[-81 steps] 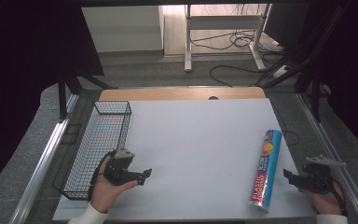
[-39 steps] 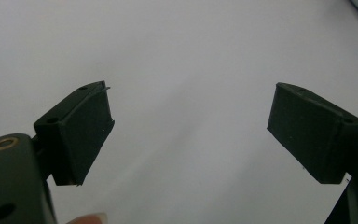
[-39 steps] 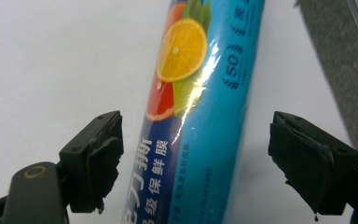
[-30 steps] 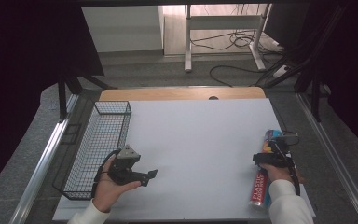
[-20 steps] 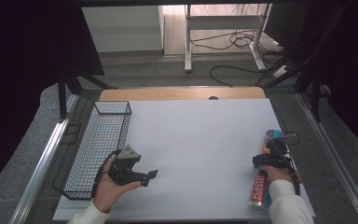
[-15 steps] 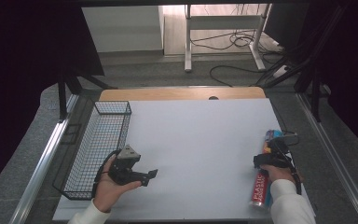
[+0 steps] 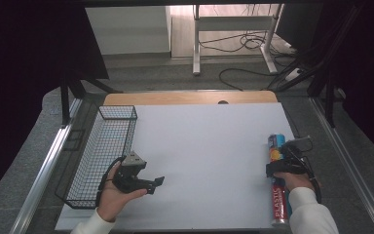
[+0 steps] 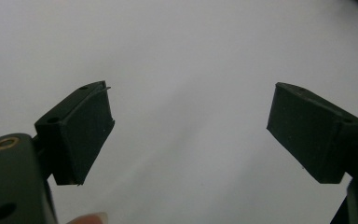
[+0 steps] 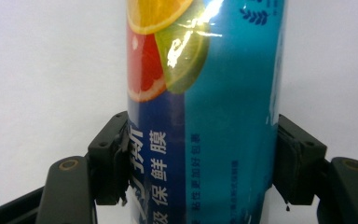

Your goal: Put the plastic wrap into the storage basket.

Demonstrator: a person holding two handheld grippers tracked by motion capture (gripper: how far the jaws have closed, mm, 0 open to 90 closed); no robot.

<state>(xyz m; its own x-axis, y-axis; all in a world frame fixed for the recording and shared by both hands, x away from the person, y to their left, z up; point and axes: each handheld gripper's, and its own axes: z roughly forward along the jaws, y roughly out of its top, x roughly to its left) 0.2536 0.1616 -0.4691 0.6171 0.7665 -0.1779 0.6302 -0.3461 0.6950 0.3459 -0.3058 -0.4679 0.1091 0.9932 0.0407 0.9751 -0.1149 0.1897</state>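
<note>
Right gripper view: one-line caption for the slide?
Right tool closed on a blue plastic-wrap roll lying on the white table.

I see the plastic wrap roll (image 7: pixel 276 183) lying flat on the white tabletop (image 7: pixel 209 156) at about four o'clock, its long axis running from six toward twelve. It is a blue box-tube printed with citrus slices, a red band reading PLASTIC near me.

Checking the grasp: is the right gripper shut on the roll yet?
Shut on it. The right gripper has just closed; both pads press the sides of the roll, which lies flat on the table.
</note>
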